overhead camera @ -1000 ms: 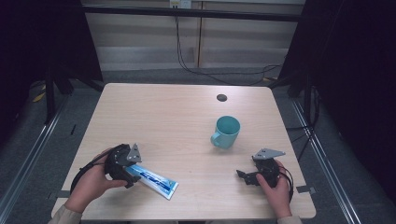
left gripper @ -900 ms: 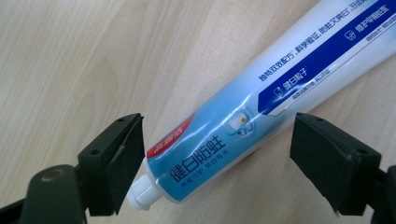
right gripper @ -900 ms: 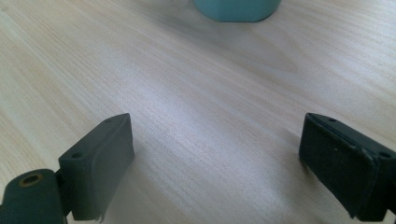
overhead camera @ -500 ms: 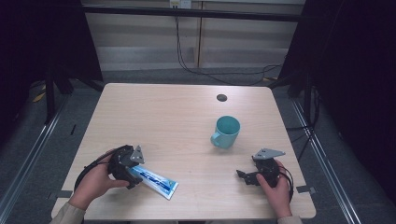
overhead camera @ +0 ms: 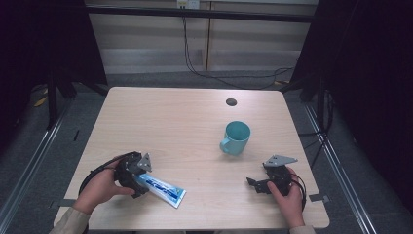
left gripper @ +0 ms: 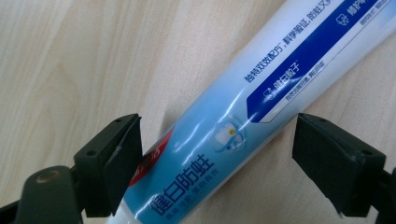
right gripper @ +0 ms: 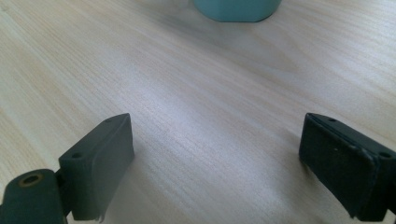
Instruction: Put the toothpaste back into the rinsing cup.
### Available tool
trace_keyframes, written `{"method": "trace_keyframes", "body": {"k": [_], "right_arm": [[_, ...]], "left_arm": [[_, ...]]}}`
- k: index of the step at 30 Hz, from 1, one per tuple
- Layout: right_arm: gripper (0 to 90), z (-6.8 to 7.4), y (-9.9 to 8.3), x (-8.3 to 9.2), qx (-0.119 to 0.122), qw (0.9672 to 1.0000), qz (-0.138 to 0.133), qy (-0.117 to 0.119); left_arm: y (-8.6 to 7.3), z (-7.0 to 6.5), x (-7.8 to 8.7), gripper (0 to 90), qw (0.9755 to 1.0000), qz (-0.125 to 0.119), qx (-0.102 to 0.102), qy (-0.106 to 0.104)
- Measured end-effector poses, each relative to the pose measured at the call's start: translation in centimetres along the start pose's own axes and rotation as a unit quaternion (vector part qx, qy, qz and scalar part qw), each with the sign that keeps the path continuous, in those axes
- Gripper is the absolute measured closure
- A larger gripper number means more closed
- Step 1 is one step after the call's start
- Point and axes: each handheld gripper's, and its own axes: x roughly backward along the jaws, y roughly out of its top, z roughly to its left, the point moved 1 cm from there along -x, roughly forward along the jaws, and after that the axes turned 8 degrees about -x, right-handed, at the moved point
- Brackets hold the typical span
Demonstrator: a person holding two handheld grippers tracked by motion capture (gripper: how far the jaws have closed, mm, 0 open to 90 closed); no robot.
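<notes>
Left gripper [left gripper: 217,154]: jaws spread wide, astride the toothpaste tube [left gripper: 261,107]; 1 pad sits just beside the tube's edge, the other stands clear, so nothing is pinched.
Right gripper [right gripper: 215,163]: jaws parted with only bare wood between them; it rests near the front right of the table [overhead camera: 185,112], held by the right hand [overhead camera: 287,195].
Tube position: flat on the tabletop at the front left, lying slantwise, 1 end under the left gripper [overhead camera: 134,170] and the flat crimped end pointing toward the table's middle front [overhead camera: 165,190].
Mug [overhead camera: 236,138]: teal, upright, well apart from the tube, nearer the right gripper.
Handling, as a judgement: the tube looks light, soft-walled and glossy, so it will likely dent under pressure and may slide between the pads; a hard squeeze could push paste toward the cap.
Where to grip: across the rounder, fuller body where the jaws now stand, not the thin crimp.
Hard to make out: the cap end is cut off in the left gripper view and covered by the gripper in the high view; the mug's inside cannot be judged.
</notes>
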Motion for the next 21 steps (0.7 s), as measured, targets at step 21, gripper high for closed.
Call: {"method": "trace_keyframes", "body": {"k": [21], "right_arm": [[9.5,-0.02,0.01,-0.01,0.001,1.0,0.0,0.001]], "left_arm": [[0.3,0.13,-0.49,42.1,0.9983,0.037,-0.025,-0.037]]}}
